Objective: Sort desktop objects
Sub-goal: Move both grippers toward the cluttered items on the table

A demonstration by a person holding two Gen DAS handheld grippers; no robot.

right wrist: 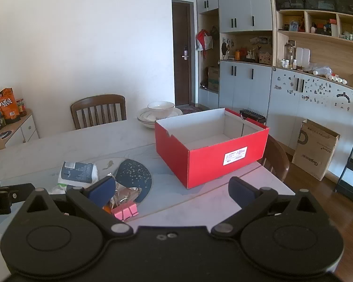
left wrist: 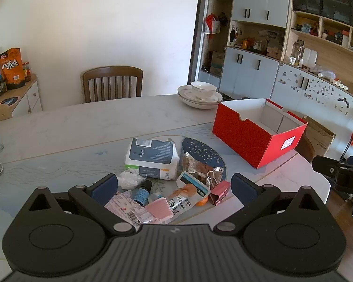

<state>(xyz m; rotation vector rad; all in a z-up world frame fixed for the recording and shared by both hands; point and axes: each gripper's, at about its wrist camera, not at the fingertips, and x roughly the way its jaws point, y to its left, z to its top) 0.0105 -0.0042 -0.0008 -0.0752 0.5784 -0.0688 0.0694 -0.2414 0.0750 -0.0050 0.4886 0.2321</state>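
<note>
The red box (right wrist: 211, 150) stands open-topped on the pale table (left wrist: 82, 122), its white inside bare as far as the right wrist view shows. Left of the red box and nearer the cameras lies the heap of small things: a white and dark-blue tissue pack (left wrist: 153, 158) at the far side of the heap from the left camera, a crumpled brown snack wrapper (left wrist: 195, 166) between it and the red box, a pink binder clip (left wrist: 220, 191) at the heap's edge closest to the red box, a small dark bottle with a blue label (left wrist: 142, 192), a pink comb (left wrist: 158, 209) and a white sachet with an orange picture (left wrist: 183, 199). Behind the red box sit stacked white bowls (left wrist: 200, 94); a wooden chair (left wrist: 113, 83) stands at the table's far side. The left gripper (left wrist: 174, 185) hangs above the heap, jaws spread wide, holding nothing. The right gripper (right wrist: 171, 189) hovers just in front of the red box, jaws likewise wide apart and empty
</note>
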